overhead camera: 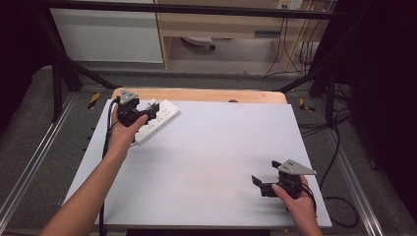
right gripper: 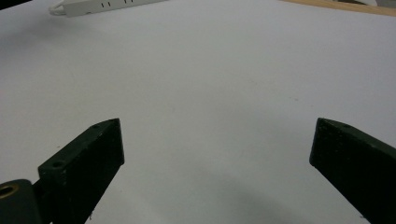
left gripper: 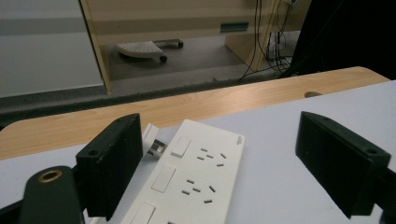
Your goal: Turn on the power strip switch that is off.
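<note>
White rectangular plastic power strip (overhead camera: 158, 121) lies flat at far-left of the pale grey table top (overhead camera: 211, 162), angled diagonally, near the wooden back edge (overhead camera: 196, 95). Left gripper (overhead camera: 147, 113) is over the strip's near/left end, jaws spread wide, not gripping anything; left gripper view shows strip (left gripper: 194, 179) between the two black jaws, closer to the left jaw, w/ socket holes and rocker switches facing up and a small white plug piece (left gripper: 153, 142) at its far left corner. Right gripper (overhead camera: 265, 178) sits at near-right of table, well apart from strip, jaws also spread, nothing between them but bare table (right gripper: 210, 93). Strip edge (right gripper: 105, 4) visible top-left in right gripper view.
</note>
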Demonstrator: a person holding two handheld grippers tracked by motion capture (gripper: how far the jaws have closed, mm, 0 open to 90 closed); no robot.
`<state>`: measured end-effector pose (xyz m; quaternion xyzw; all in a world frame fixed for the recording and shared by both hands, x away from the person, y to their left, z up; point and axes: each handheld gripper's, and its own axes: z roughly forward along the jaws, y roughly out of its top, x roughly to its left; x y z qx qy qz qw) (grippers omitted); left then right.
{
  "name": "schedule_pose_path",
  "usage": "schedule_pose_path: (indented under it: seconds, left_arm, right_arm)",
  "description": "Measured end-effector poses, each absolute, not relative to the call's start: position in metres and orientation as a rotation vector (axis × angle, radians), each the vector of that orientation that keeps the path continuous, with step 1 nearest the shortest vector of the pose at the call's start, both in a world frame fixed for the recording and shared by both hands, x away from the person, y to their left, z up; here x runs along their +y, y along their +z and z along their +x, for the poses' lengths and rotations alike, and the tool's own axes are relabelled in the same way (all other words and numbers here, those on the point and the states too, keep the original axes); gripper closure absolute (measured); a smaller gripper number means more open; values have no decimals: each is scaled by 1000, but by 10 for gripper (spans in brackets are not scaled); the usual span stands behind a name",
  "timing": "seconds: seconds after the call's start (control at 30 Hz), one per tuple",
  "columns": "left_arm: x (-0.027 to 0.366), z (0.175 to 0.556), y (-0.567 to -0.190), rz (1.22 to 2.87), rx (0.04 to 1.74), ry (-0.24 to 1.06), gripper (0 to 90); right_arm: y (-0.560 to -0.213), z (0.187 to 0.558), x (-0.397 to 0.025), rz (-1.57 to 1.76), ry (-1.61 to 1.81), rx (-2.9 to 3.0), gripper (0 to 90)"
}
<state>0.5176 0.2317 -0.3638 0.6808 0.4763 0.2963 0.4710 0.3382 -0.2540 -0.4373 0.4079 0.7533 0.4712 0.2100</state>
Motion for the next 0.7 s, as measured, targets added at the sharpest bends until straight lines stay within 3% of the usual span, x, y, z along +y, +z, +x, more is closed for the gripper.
schedule_pose_path:
  seconds: [0.7]
  left_arm:
    - [224, 561, -374, 1702, 1210, 743, 155]
  right_arm:
    - [-437, 338, -256, 1145, 1311, 2087, 34]
